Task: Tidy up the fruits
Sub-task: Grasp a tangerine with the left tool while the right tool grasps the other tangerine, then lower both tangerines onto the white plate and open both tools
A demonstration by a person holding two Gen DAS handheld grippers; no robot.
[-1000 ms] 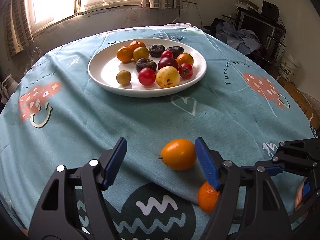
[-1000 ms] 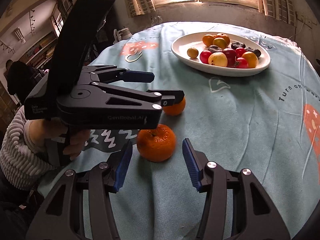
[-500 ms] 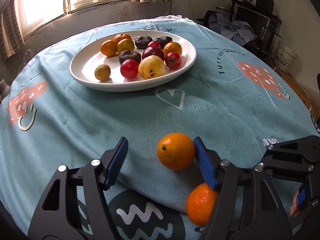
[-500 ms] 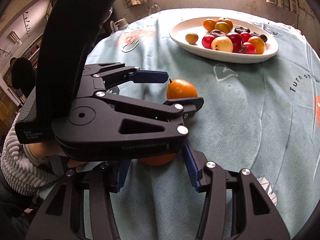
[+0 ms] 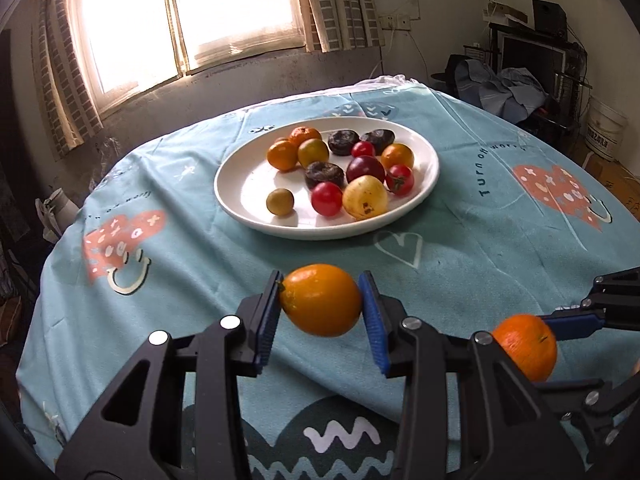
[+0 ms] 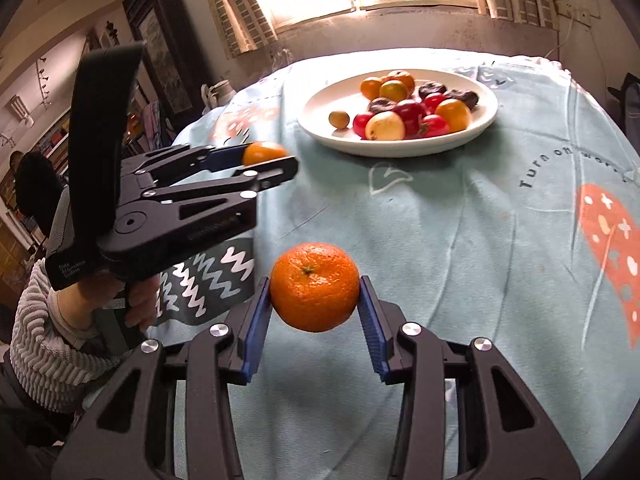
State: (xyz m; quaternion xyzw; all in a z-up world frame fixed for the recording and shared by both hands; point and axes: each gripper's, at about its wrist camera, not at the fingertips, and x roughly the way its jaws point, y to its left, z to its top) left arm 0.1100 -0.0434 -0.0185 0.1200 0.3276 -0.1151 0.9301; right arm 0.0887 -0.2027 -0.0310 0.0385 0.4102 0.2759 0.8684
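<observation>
We take the white plate [image 5: 424, 184] as our landmark; it holds the gathered fruits. Short of it, our left gripper [image 5: 322, 312] clamps a smooth orange fruit [image 5: 320, 300], and our right gripper [image 6: 316, 300] clamps a mandarin [image 6: 315, 286], both raised for carrying there.

A lived-in home room is indicated by a cloth-covered table [image 5: 480, 240], a curtained window [image 5: 224, 12] at twelve o'clock and piled clothes [image 5: 504, 88] at two o'clock.

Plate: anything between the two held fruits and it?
Nothing visible. Only bare cloth lies between the left orange, the right mandarin and the plate, whose near-left part is free.
</observation>
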